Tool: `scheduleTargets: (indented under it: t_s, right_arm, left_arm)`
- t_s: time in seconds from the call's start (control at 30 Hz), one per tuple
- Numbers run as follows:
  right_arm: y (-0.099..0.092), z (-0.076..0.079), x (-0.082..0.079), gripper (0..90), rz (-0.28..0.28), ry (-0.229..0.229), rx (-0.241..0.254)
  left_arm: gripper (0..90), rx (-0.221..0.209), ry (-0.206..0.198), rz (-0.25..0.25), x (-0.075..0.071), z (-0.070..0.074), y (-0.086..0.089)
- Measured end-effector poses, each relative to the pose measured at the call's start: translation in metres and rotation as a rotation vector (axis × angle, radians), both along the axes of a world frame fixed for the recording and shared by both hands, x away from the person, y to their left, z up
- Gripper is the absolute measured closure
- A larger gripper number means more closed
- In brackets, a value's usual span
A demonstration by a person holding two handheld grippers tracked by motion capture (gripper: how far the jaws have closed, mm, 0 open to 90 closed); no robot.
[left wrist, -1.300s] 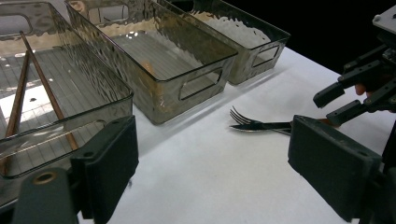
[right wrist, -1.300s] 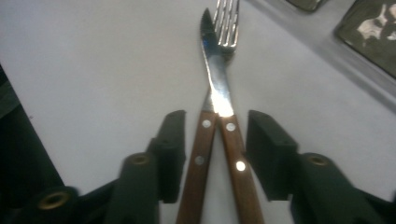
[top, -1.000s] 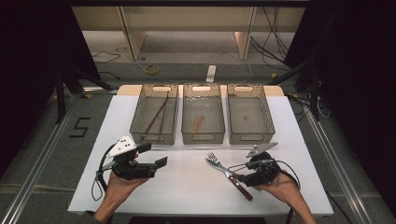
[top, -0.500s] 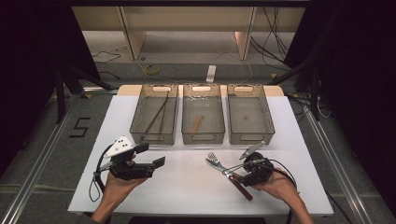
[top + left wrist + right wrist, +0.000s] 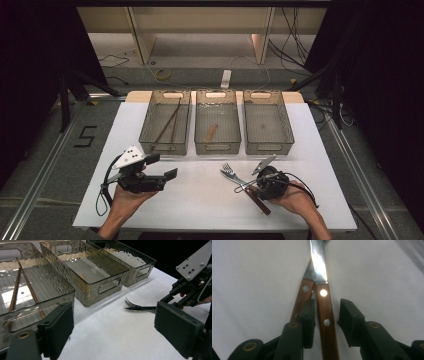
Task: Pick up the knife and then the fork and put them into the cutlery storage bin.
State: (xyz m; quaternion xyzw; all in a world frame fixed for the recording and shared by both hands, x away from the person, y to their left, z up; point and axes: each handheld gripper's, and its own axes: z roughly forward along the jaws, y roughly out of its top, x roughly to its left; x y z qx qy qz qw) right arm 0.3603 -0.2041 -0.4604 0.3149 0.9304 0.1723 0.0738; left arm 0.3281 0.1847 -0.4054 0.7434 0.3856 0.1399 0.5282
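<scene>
A wooden-handled fork (image 5: 229, 172) and a wooden-handled knife (image 5: 319, 262) lie crossed on the white table (image 5: 200, 200), front right. My right gripper (image 5: 256, 189) is low over their handles. In the right gripper view the right gripper (image 5: 327, 306) is open, its jaws either side of the knife handle (image 5: 325, 315). The left jaw touches that handle and a gap shows on the right. The fork handle (image 5: 302, 293) runs under the left jaw. My left gripper (image 5: 162, 166) hovers open and empty at front left, and the left gripper view (image 5: 117, 332) shows the fork (image 5: 132, 307) ahead.
Three clear bins stand in a row at the back. The left bin (image 5: 165, 146) holds two chopsticks (image 5: 167, 122), the middle bin (image 5: 217, 146) a small wooden piece (image 5: 211, 132), and nothing shows in the right bin (image 5: 267, 146). Bare tabletop lies between the grippers.
My right gripper has shifted slightly left and come down over the utensil handles. The left gripper has barely moved.
</scene>
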Motion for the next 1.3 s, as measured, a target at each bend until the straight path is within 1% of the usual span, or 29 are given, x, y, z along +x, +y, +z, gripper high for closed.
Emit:
scheduleTargets:
  t_s: [0.1, 0.17, 0.27, 0.37, 0.53, 0.67, 0.73, 0.77, 0.9, 0.97, 1.03, 1.07, 1.1, 1.13, 1.2, 1.3]
  right_arm:
    - [0.001, 0.0, -0.001, 70.0, 0.005, 0.007, 0.003]
    - [0.002, -0.001, -0.001, 71.6, 0.011, 0.0, 0.0]
    - [0.003, -0.001, -0.002, 73.8, 0.005, 0.003, -0.003]
    - [0.003, -0.001, -0.002, 74.2, 0.012, 0.001, -0.003]
    - [0.004, 0.0, -0.002, 75.3, 0.008, 0.005, -0.009]
    - [0.005, 0.0, -0.001, 76.7, 0.037, 0.008, -0.017]
    - [0.006, 0.0, -0.002, 77.0, 0.034, 0.001, -0.023]
    - [0.006, 0.0, -0.002, 77.1, 0.042, 0.002, -0.03]
    - [0.006, 0.0, -0.003, 77.2, 0.036, -0.003, -0.025]
    - [0.006, 0.001, -0.003, 77.2, 0.042, 0.001, -0.026]
    - [0.006, 0.001, -0.003, 77.2, 0.036, 0.001, -0.026]
    - [0.006, 0.001, -0.004, 77.2, 0.031, -0.002, -0.02]
    - [0.004, 0.002, -0.003, 77.2, 0.044, -0.007, -0.015]
    - [0.004, 0.003, -0.004, 77.2, 0.033, -0.014, -0.011]
    - [0.003, 0.005, -0.005, 77.2, 0.031, -0.03, 0.002]
    - [-0.001, 0.01, -0.006, 77.2, 0.031, -0.045, 0.023]
  left_arm:
    - [15.5, -0.002, -0.001, 0.001, 0.0, 0.0, 0.0]
    - [15.5, -0.002, 0.001, 0.0, 0.0, 0.0, 0.0]
    - [15.5, 0.001, 0.001, -0.001, 0.0, 0.0, 0.0]
    - [15.5, 0.002, 0.0, -0.002, 0.0, 0.0, 0.0]
    - [15.5, 0.002, -0.001, -0.003, 0.0, 0.0, 0.0]
    - [15.5, 0.004, 0.0, -0.003, 0.0, 0.0, 0.0]
    - [15.5, 0.004, -0.001, -0.003, 0.0, 0.0, 0.0]
    - [15.5, 0.004, -0.002, -0.003, 0.0, 0.0, 0.0]
    - [15.5, 0.005, -0.004, -0.003, 0.0, 0.0, 0.0]
    - [15.5, 0.006, -0.005, -0.003, -0.001, 0.0, 0.0]
    - [15.5, 0.003, -0.006, 0.001, -0.001, 0.001, 0.0]
    - [15.6, 0.002, -0.005, 0.002, -0.001, 0.001, 0.001]
    - [15.6, 0.002, -0.005, 0.003, -0.001, 0.001, 0.001]
    - [15.6, 0.004, -0.006, 0.003, -0.001, 0.001, 0.001]
    - [15.6, 0.01, -0.009, 0.004, -0.001, 0.001, 0.001]
    - [15.6, 0.007, -0.008, 0.006, -0.001, 0.001, 0.001]
